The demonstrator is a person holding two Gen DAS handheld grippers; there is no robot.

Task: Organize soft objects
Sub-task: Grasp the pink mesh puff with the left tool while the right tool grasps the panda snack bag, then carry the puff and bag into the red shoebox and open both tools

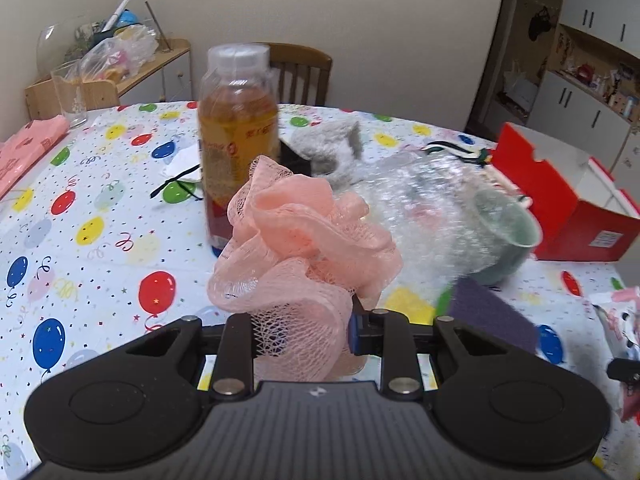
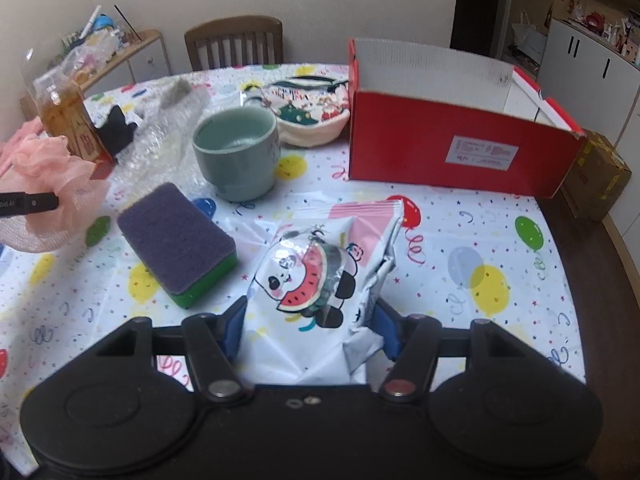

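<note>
My left gripper (image 1: 302, 330) is shut on a pink mesh bath pouf (image 1: 304, 240) and holds it above the table; the pouf also shows at the left of the right wrist view (image 2: 52, 184). My right gripper (image 2: 310, 328) is shut on a white panda-print plastic packet (image 2: 320, 280), held above the table. A purple and green sponge (image 2: 176, 240) lies on the balloon tablecloth (image 2: 500, 260). An open red box (image 2: 460, 144) stands at the back right, also seen in the left wrist view (image 1: 560, 196). A grey fuzzy cloth (image 1: 328, 148) and a printed pouch (image 2: 308, 116) lie farther back.
A tea bottle (image 1: 240, 128) stands just behind the pouf. A green ceramic cup (image 2: 236, 152) sits beside bubble wrap (image 1: 416, 200). A glass (image 1: 72, 92) and pink cloth (image 1: 28, 148) are at far left. A chair (image 2: 236, 40) and cluttered shelf (image 1: 116, 56) stand behind the table.
</note>
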